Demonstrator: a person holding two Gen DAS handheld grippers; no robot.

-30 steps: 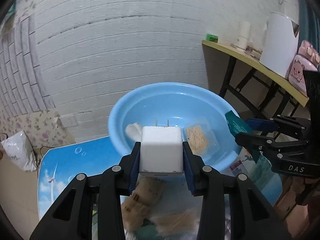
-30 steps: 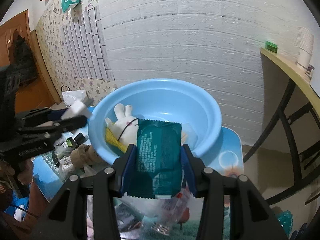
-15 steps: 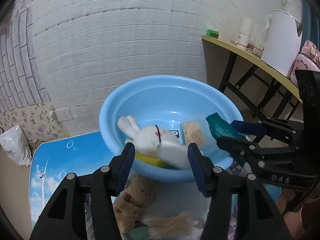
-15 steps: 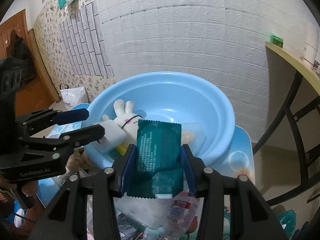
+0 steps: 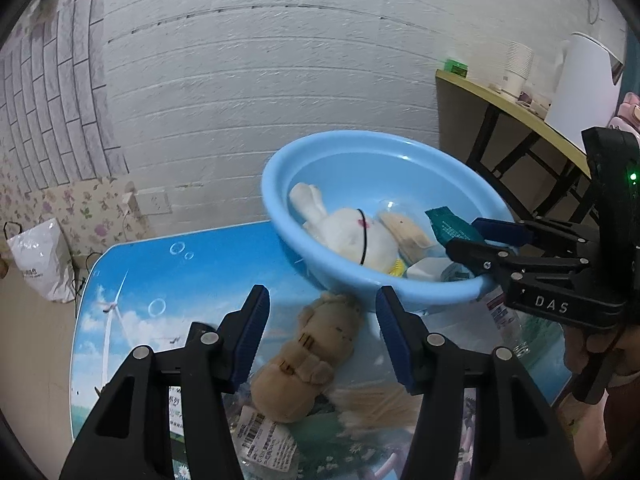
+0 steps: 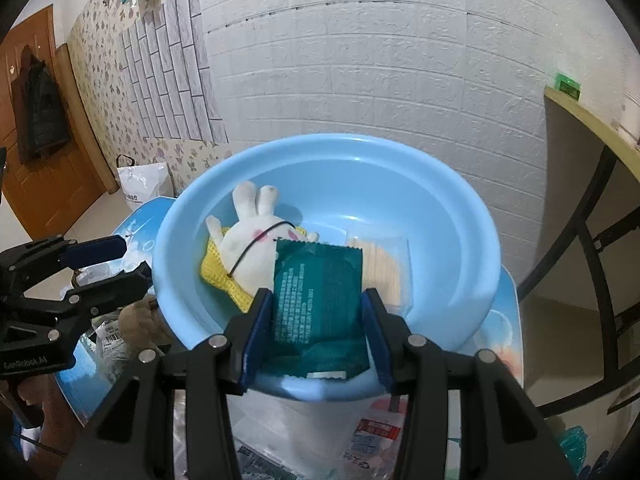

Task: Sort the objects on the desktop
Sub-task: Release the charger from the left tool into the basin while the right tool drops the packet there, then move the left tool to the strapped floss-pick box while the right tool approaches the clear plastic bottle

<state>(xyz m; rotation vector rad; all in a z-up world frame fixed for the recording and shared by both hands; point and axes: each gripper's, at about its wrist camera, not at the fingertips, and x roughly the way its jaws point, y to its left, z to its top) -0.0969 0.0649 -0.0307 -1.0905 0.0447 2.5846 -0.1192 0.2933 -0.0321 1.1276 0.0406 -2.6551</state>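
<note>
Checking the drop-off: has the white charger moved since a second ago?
Yes. It left the left gripper and now lies inside the basin, beside the rabbit.

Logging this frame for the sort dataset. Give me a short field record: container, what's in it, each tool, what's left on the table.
container: blue basin on table
in basin: white rabbit, toothpick pack, white charger
left tool: open, empty, over brown plush
right tool: shut on green packet, over basin's near rim
on table: brown plush, loose toothpicks, bottle
</note>
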